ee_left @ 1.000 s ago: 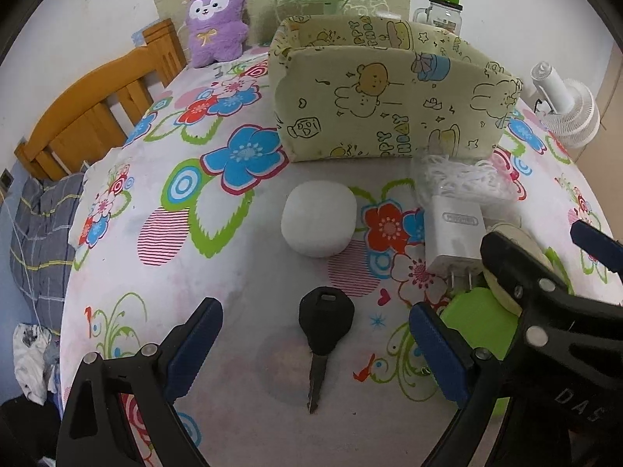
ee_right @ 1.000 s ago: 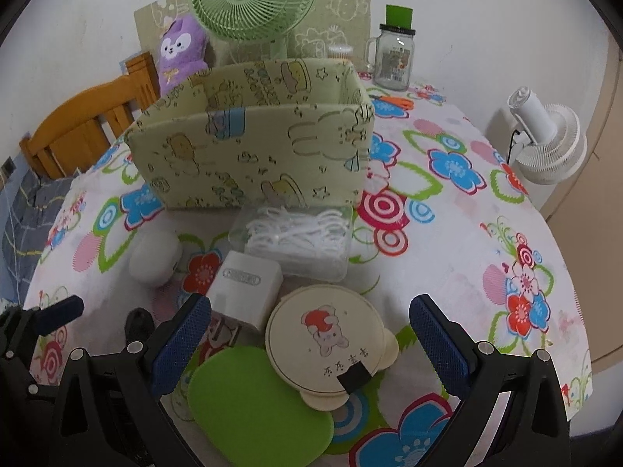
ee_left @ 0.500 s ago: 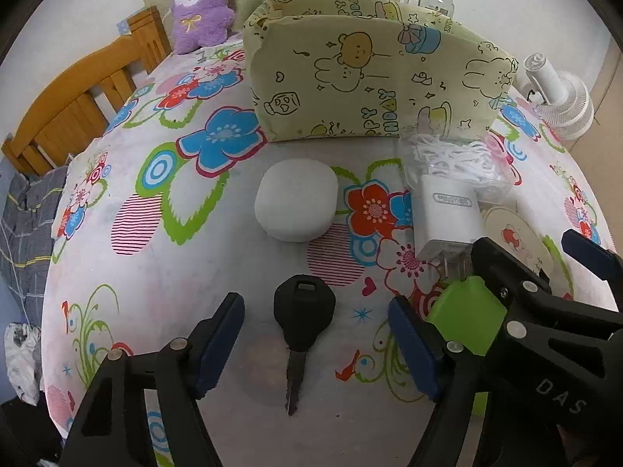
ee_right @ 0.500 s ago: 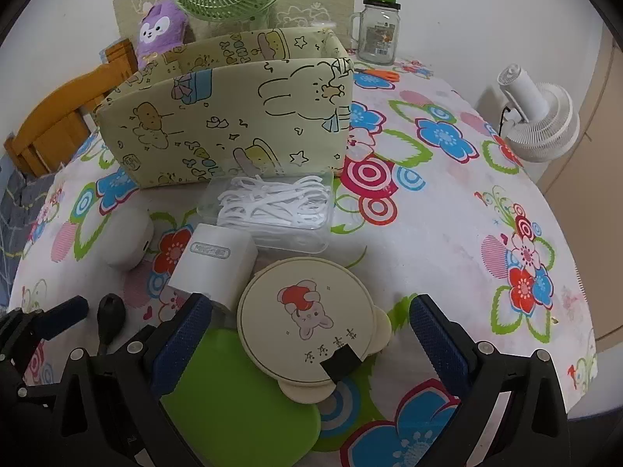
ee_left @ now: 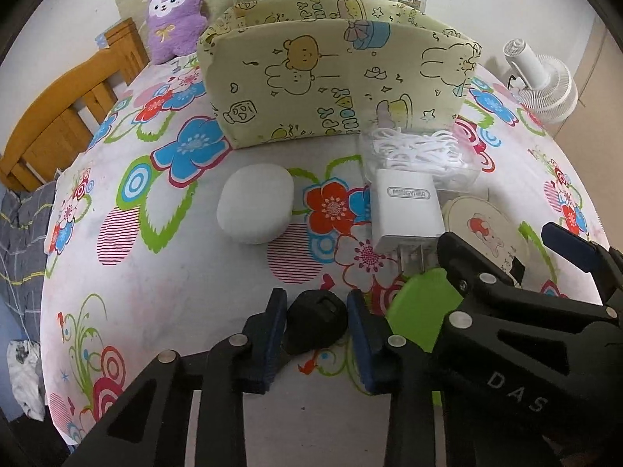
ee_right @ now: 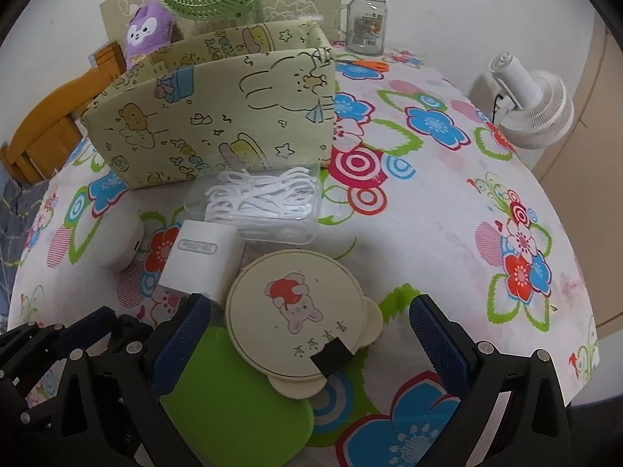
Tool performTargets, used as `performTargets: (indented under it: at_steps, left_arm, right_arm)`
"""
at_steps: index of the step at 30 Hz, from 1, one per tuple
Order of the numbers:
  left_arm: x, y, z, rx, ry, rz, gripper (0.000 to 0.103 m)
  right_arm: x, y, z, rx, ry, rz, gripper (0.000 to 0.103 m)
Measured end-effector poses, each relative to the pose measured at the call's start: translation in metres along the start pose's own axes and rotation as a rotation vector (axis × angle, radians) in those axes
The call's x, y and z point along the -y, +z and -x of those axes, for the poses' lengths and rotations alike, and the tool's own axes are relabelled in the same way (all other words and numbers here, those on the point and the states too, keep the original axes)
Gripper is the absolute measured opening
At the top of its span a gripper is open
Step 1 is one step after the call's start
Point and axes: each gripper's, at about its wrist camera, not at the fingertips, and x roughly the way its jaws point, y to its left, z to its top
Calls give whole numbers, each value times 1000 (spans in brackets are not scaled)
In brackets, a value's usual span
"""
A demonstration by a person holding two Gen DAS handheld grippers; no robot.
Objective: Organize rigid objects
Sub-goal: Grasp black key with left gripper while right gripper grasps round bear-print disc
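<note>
— Which lettering can be read?
— "MINGYI" is printed on the white charger (ee_left: 405, 210), its last characters unclear. "DAS" is marked on the right hand-held gripper (ee_right: 307, 323) body, seen in the left wrist view.
— And the fabric box (ee_left: 335, 81)?
— Fragments "PPY" and "HDAY" are seen on it.

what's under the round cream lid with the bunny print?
The cream lid rests partly on a flat green disc, overlapping its upper edge, with the flowered tablecloth showing around the rest. Whatever lies directly beneath the lid's middle is covered and cannot be seen.
</note>
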Motion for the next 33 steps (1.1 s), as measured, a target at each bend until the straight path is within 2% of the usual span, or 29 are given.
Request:
performTargets:
  at_steps: [6, 9, 10, 12, 14, 15, 17, 18, 20, 23, 33]
  left_arm:
    - [5, -3, 2, 12, 18, -30, 33]
    - [2, -4, 2, 8, 25, -15, 42]
    - [1, -4, 2, 6, 32, -10, 47]
    - [-1, -5, 2, 6, 37, -7, 51]
    - [-2, -6, 2, 3, 38, 1, 51]
    - [-1, -7, 2, 2, 42, 4, 50]
    - [2, -7, 3, -3, 21, -2, 35]
    - [5, -7, 3, -6, 22, -8, 33]
    - [7, -6, 4, -10, 33, -10, 32]
    - [7, -5, 4, -23, 11, 5, 32]
    - [12, 5, 19, 22, 4, -17, 32]
  right_arm:
    - [1, -2, -10, -35, -12, 3, 103]
    - [-2, -2, -10, -26, -9, 16, 102]
    - [-3, -2, -10, -22, -8, 22, 99]
    - [-7, -2, -11, -25, 6, 34, 90]
    - [-10, -2, -12, -29, 3, 37, 86]
    - [-10, -2, -12, -29, -2, 38, 86]
    - [-9, -2, -12, -32, -1, 32, 86]
    - [-9, -2, -11, -33, -4, 30, 86]
    - [-8, -2, -9, -27, -11, 25, 86]
    - [-7, -1, -5, -15, -1, 11, 86]
    - [-4, 10, 12, 12, -12, -6, 86]
